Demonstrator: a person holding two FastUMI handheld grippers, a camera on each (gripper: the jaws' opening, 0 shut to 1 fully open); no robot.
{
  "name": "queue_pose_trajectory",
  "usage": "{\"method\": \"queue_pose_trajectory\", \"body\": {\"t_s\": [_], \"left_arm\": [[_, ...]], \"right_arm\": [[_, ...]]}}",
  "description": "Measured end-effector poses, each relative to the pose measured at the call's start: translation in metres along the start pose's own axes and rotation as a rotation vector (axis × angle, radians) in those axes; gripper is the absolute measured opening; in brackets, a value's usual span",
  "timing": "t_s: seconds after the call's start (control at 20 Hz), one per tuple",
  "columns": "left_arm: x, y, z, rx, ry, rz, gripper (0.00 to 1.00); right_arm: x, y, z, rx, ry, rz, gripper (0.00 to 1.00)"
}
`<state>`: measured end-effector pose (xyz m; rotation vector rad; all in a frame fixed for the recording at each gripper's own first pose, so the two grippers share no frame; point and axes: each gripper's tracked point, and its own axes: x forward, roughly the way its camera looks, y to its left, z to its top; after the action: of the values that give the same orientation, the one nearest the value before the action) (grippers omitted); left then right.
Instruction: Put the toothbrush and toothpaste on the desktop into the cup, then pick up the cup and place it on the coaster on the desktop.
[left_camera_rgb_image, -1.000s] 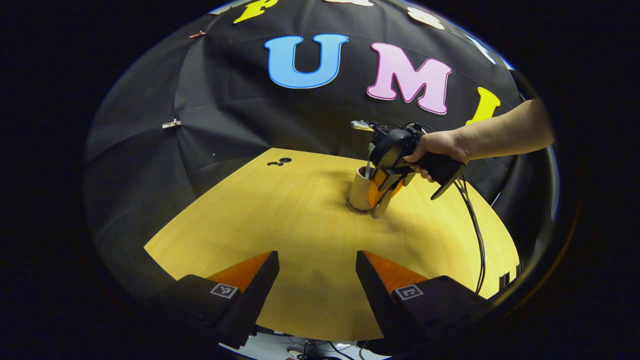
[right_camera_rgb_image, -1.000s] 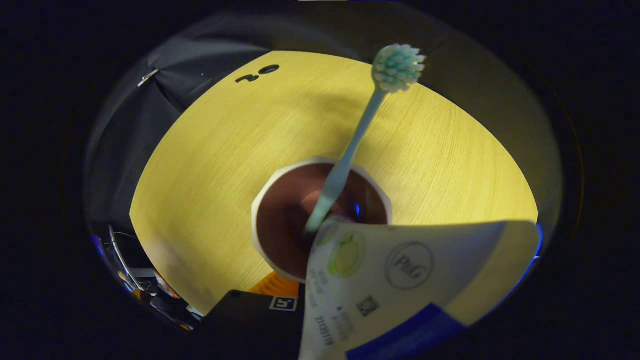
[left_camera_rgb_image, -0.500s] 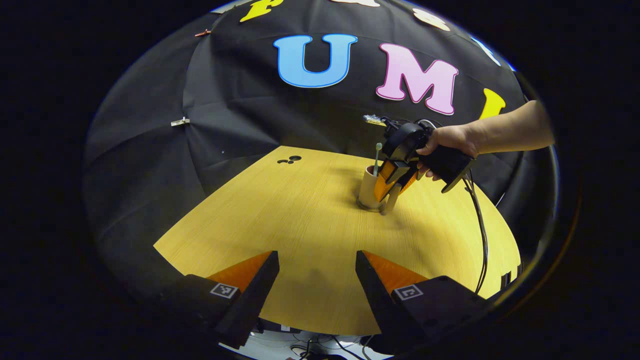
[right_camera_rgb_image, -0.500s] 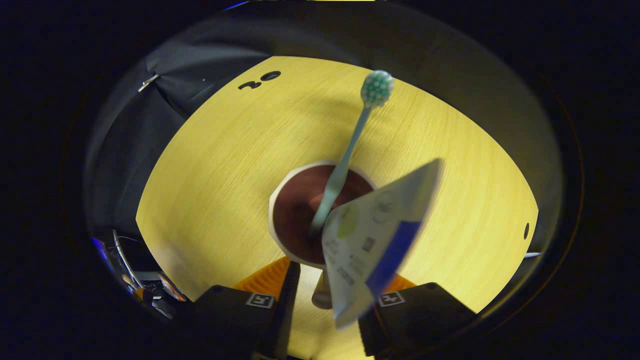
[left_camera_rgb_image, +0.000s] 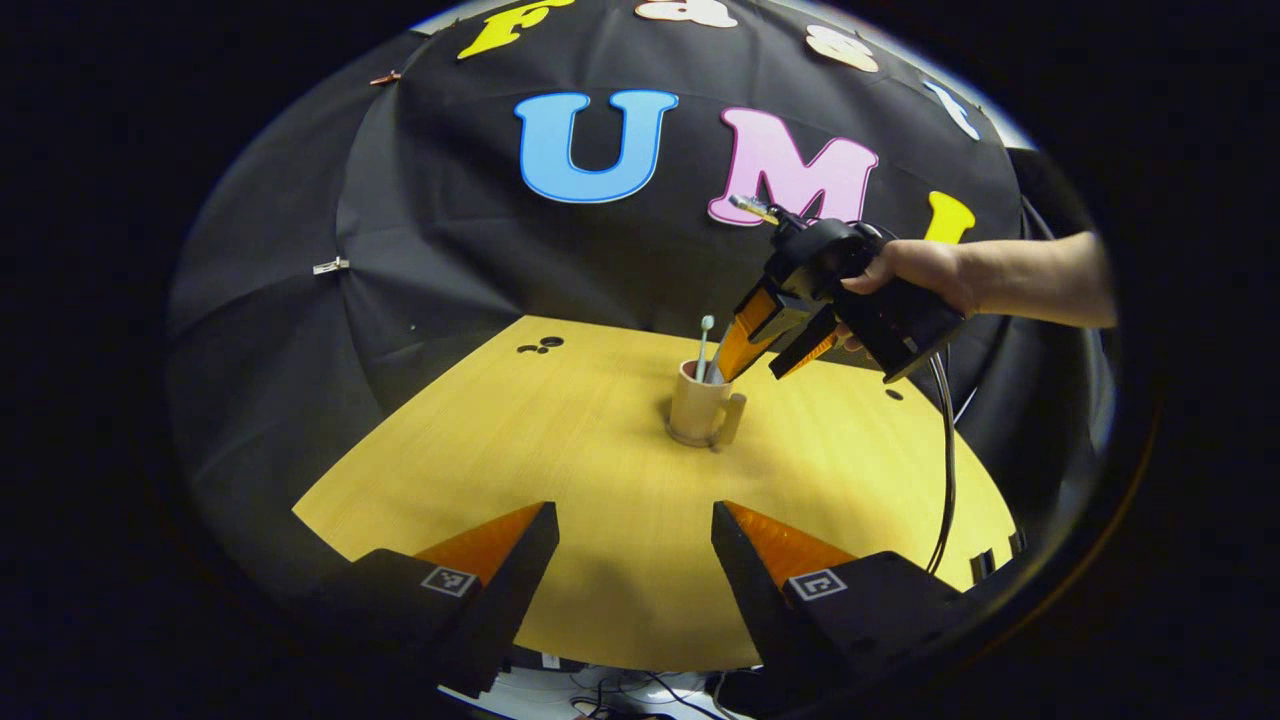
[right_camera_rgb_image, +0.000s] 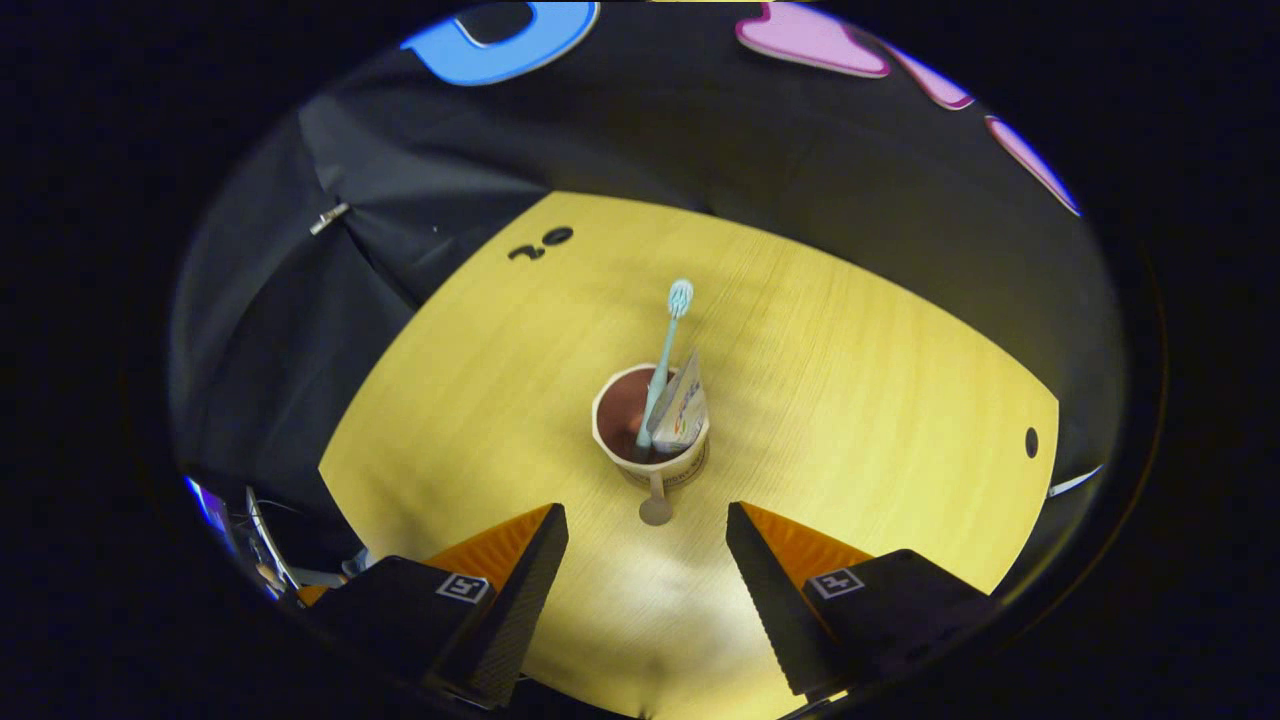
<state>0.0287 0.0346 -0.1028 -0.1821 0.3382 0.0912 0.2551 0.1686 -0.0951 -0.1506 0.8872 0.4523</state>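
Observation:
A tan cup with a handle stands upright near the middle of the yellow desktop, resting on a thin round coaster that peeks out under its base. A pale green toothbrush stands in it, bristles up, and a white toothpaste tube leans inside beside it. My right gripper is open, above and behind the cup, with nothing between its fingers. In the left gripper view the cup sits mid-table, and a hand holds the right gripper up just right of it. My left gripper is open over the near table edge.
Small dark holes mark the desktop at the far left and at the right edge. A black cable hangs from the right gripper across the table's right side. Black cloth walls close in behind the table.
The right gripper has let go of the toothpaste, which now stands in the cup, and has opened and lifted up and back. The left gripper has barely moved.

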Motion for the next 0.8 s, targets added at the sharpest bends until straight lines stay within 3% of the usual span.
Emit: {"method": "queue_pose_trajectory", "body": {"t_s": [0.2,0.4,0.65,0.8], "left_arm": [[-0.009,-0.022,0.027,0.016,-0.065,-0.077,0.97],[-0.021,-0.042,0.053,0.022,-0.129,-0.135,0.98],[-0.04,-0.066,0.076,0.047,-0.176,-0.22,0.97],[-0.057,-0.068,0.092,0.045,-0.238,-0.201,0.97]], "right_arm": [[-0.071,-0.004,0.009,0.051,-0.192,-0.028,0.98],[-0.135,-0.033,-0.004,0.116,-0.394,-0.146,0.98],[-0.223,-0.047,-0.05,0.177,-0.643,-0.272,0.98],[-0.252,-0.033,-0.091,0.203,-0.741,-0.331,0.98]]}}
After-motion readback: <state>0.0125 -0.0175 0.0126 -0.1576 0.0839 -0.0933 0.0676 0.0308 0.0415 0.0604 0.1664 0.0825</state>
